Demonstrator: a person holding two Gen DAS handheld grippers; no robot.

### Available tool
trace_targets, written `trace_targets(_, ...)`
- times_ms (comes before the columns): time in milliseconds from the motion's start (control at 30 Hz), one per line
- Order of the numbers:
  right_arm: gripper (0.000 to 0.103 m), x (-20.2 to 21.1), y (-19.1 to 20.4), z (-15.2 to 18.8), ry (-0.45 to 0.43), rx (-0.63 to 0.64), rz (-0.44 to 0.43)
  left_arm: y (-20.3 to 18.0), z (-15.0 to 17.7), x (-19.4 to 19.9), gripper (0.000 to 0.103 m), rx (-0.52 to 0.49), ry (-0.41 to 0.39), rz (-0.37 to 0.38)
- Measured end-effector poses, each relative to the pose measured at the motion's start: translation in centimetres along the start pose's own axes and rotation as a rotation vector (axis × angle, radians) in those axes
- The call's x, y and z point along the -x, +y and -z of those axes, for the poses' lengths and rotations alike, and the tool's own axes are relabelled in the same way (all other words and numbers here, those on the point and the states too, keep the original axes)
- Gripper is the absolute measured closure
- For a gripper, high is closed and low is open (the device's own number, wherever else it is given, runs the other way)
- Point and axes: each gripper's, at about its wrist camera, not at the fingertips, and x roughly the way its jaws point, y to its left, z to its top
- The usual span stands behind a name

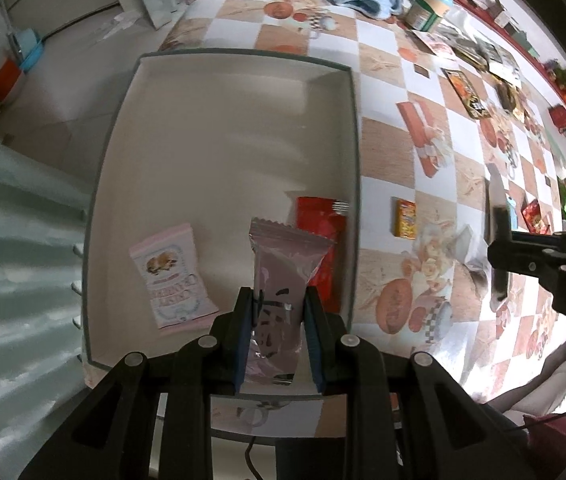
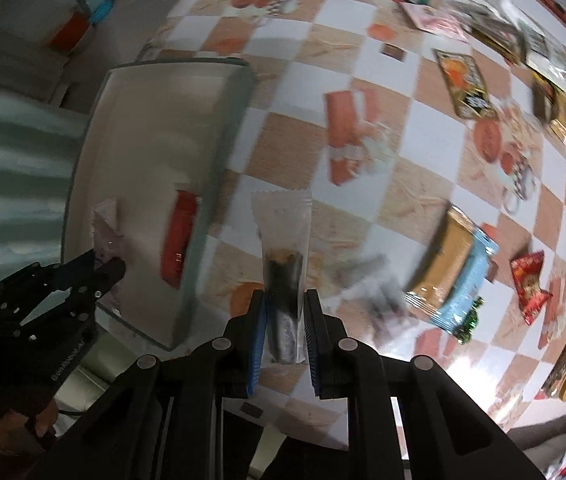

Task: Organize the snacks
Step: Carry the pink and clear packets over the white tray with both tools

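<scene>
Two grippers each clamp a snack; left gripper [image 1: 277, 320] pinches a pink packet [image 1: 283, 264] over the white tray [image 1: 219, 92]; only the right view shows right gripper [image 2: 285, 320] squeezing a clear dark-snack sachet [image 2: 283, 248] above the checkered tablecloth [image 2: 423, 128].

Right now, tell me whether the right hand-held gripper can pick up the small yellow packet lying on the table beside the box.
Probably not yet: the right hand-held gripper is shut on a clear sachet. The yellow packet lies uncovered on the tablecloth, outside the box.
</scene>
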Motion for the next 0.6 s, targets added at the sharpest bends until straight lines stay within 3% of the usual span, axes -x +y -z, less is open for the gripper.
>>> trace_targets(600,0.083,-2.5,7.9,-2.0,0.042,0.189,-0.027,4.3,0.9,-0.7,0.076,0.089,0.019,-0.028)
